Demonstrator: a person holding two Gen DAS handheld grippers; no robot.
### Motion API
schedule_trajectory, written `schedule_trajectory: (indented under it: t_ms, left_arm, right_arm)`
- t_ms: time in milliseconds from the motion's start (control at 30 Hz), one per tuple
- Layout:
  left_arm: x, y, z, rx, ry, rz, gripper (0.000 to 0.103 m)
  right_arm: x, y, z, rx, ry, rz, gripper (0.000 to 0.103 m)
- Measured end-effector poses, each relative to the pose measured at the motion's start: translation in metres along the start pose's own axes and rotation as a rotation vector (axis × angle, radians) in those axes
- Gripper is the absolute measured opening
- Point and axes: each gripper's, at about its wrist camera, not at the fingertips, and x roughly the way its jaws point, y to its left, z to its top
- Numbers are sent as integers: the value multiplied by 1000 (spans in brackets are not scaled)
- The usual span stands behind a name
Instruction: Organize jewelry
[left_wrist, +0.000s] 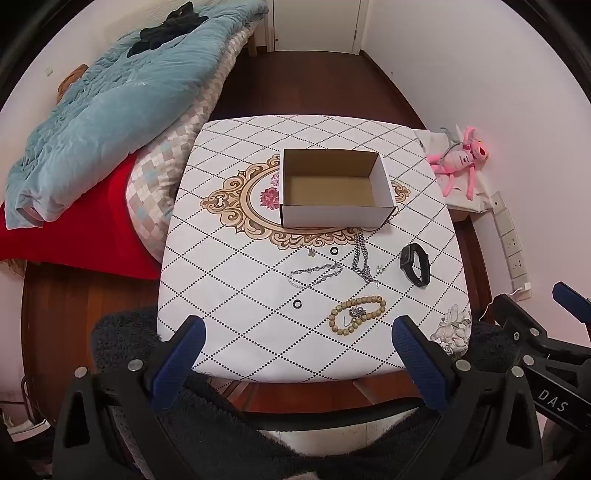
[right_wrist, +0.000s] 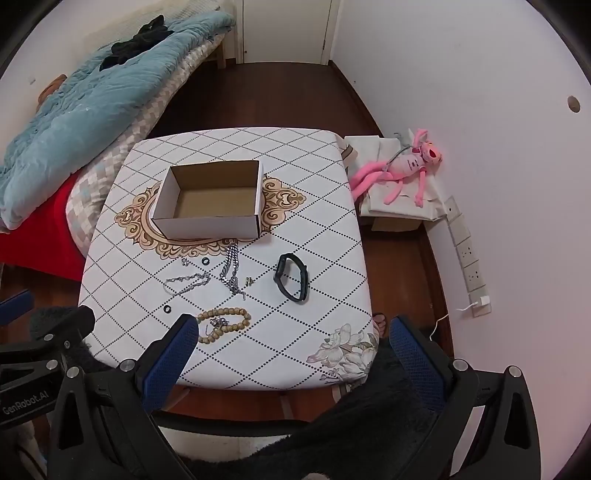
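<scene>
Clearly nothing is held yet: the left claw (left_wrist: 295, 345) and the right claw (right_wrist: 291, 345) both hang with jaws spread wide and empty above the near edge of the white diamond-patterned counter (left_wrist: 236, 295). The jewelry lies loose in front of the open white cardboard box (left_wrist: 332, 188), which looks empty. A tan wooden bead bracelet (left_wrist: 356, 314), ringed around a small metal piece, is probably the easiest pick: light, stiff-beaded, best pinched across its strand. The thick silver chain (left_wrist: 362, 258) and the thin silver chain (left_wrist: 314, 275) would likely drape and slip, so a bunched part suits them. The black wristband watch (left_wrist: 416, 264) stands on edge, offering its strap. Two small black rings (left_wrist: 296, 304) lie flat and look fiddly. Readable writing: "DAS" on the right claw's body in the left view, "GenRobot.AI" on the left claw's body in the right view.
</scene>
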Motion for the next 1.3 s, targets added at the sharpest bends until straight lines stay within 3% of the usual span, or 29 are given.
schedule_trajectory:
  t_ms: [1300]
  left_arm:
    - [-7,0,0,2,-7,2,103]
  right_arm:
    - [-3,-6,0,10,2,5,103]
